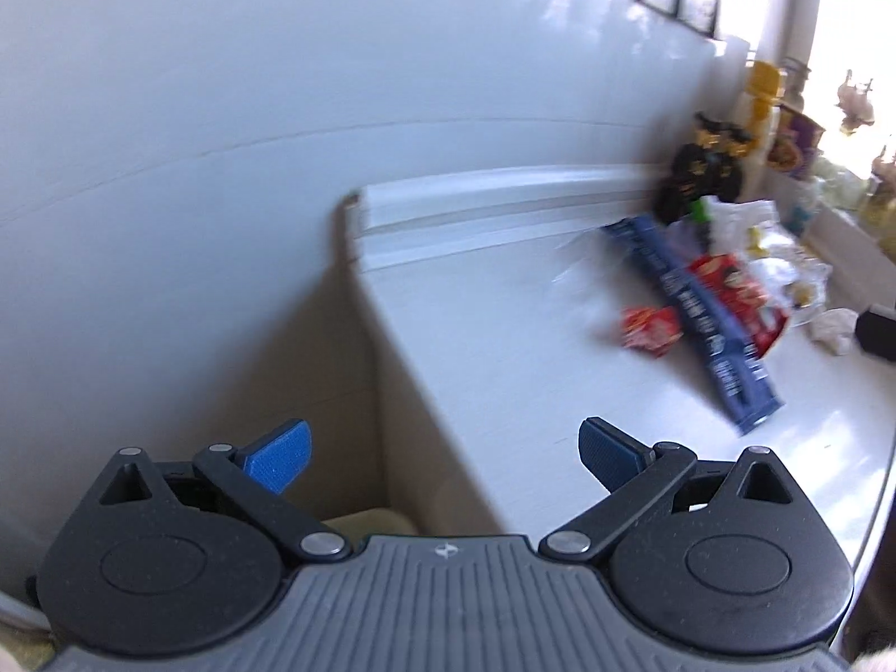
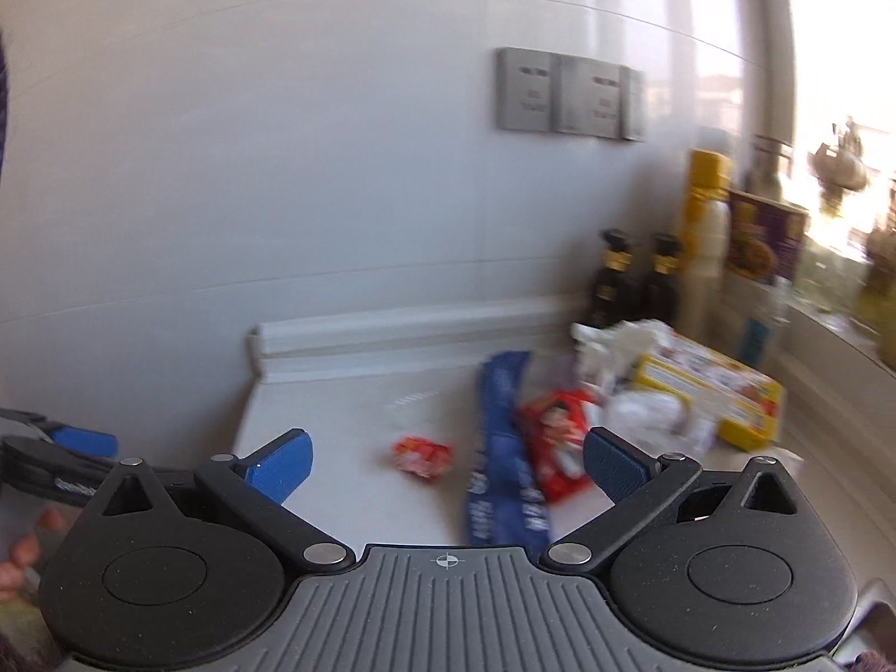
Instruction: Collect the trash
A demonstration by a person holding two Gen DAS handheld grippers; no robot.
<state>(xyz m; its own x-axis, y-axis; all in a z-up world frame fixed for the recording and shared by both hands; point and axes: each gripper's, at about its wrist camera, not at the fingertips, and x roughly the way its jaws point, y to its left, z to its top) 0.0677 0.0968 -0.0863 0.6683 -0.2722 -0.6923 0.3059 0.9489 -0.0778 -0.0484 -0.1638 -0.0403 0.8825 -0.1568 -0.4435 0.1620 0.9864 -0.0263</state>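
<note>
Right wrist view: right gripper (image 2: 447, 467) spread, empty; long blue wrapper (image 2: 507, 448) lengthwise toward wall, beside red packet (image 2: 554, 437), probably snack; dark bottles (image 2: 635, 274) behind.

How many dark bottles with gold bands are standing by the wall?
2. One dark bottle stands at the back of the counter by the wall; the other is right beside it, next to the yellow-capped bottle. More could hide behind the trash.

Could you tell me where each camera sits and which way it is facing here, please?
Left wrist: on the left gripper, jaws open, angled down at the white counter's left end and wall.
Right wrist: on the right gripper, jaws open, facing the wall sockets; fingertips show lower left.
Shared: blue wrapper, small red wrapper.
</note>
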